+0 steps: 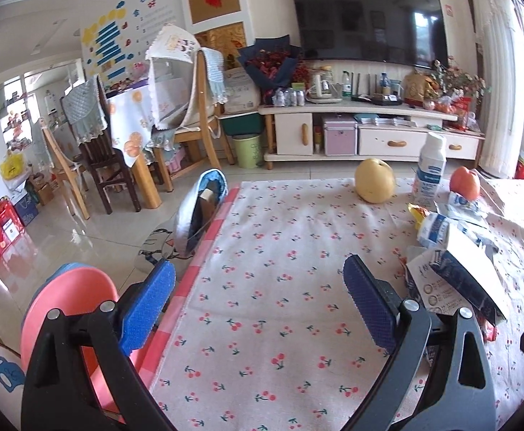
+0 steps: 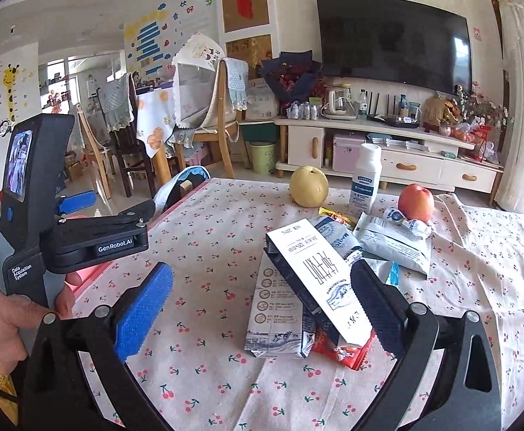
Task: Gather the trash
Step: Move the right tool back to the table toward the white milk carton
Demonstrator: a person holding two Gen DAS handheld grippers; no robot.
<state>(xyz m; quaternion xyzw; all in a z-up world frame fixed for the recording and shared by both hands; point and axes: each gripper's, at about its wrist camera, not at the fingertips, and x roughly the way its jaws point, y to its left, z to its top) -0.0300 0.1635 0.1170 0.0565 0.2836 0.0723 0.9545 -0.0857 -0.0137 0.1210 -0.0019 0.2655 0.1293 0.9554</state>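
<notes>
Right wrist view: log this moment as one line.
phase: approach | right gripper: open, empty | left gripper: open, empty | nearest: milk carton on red wrapper

Matt cloth tablecloth [image 2: 204, 237]; glossy paper carton [image 2: 319, 280]; rough tool pads [image 2: 143, 309].

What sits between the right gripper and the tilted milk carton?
Nothing visible. The right gripper is open, and the milk carton lies just ahead on the cloth, already beside one of its fingers.

One pear [image 2: 309, 186], one apple [image 2: 415, 202], perhaps two cartons [image 2: 308, 287].
</notes>
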